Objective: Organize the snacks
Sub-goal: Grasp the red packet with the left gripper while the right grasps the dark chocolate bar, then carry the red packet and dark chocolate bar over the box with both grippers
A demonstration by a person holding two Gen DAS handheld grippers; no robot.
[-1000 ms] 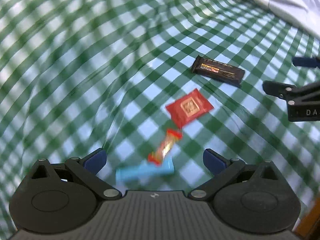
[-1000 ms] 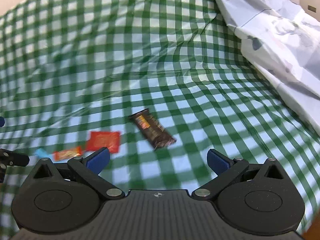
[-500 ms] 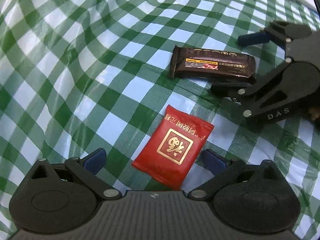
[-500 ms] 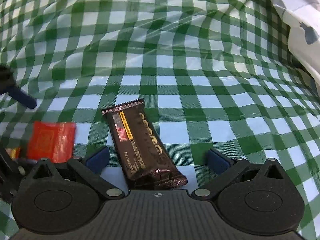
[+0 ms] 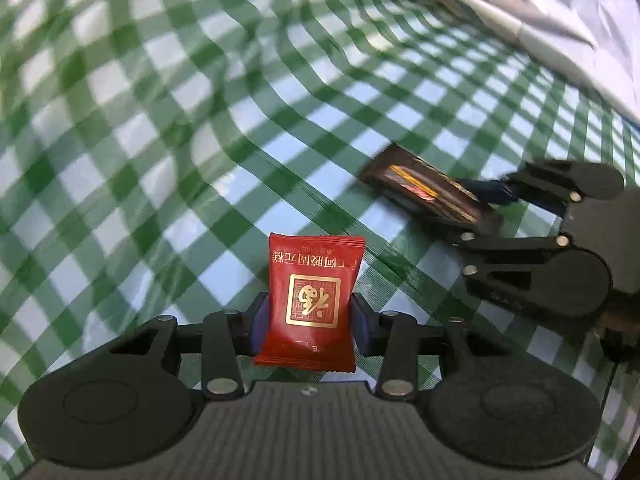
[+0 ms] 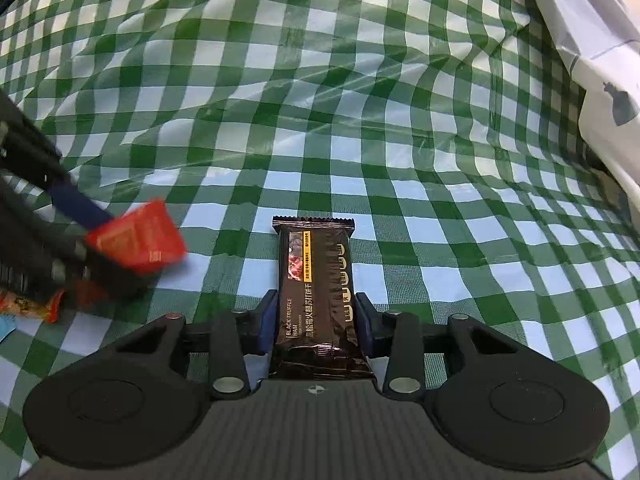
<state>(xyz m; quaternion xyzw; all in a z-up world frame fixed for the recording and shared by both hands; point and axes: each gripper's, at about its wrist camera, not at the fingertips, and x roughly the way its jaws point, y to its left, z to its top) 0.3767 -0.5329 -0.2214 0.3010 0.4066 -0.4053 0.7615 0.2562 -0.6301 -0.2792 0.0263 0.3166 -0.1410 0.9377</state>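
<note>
A: Green-checked cloth (image 6: 320, 120) covers the worktop, white bag (image 6: 592, 60) at far right edge.
B: Claws?
A: Left claw (image 5: 307, 320) clamped on red packet (image 5: 312, 300); right claw (image 6: 316, 320) clamped on dark bar (image 6: 320, 292). Both look lifted.
B: Step?
A: Carrying, probably. Next needs a drop spot; orange candy (image 6: 36, 306) left over.

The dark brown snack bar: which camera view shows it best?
The right wrist view: the dark brown snack bar is sharp and centred, clamped in the right gripper. In the left wrist view it is blurred and off to the side.
</note>
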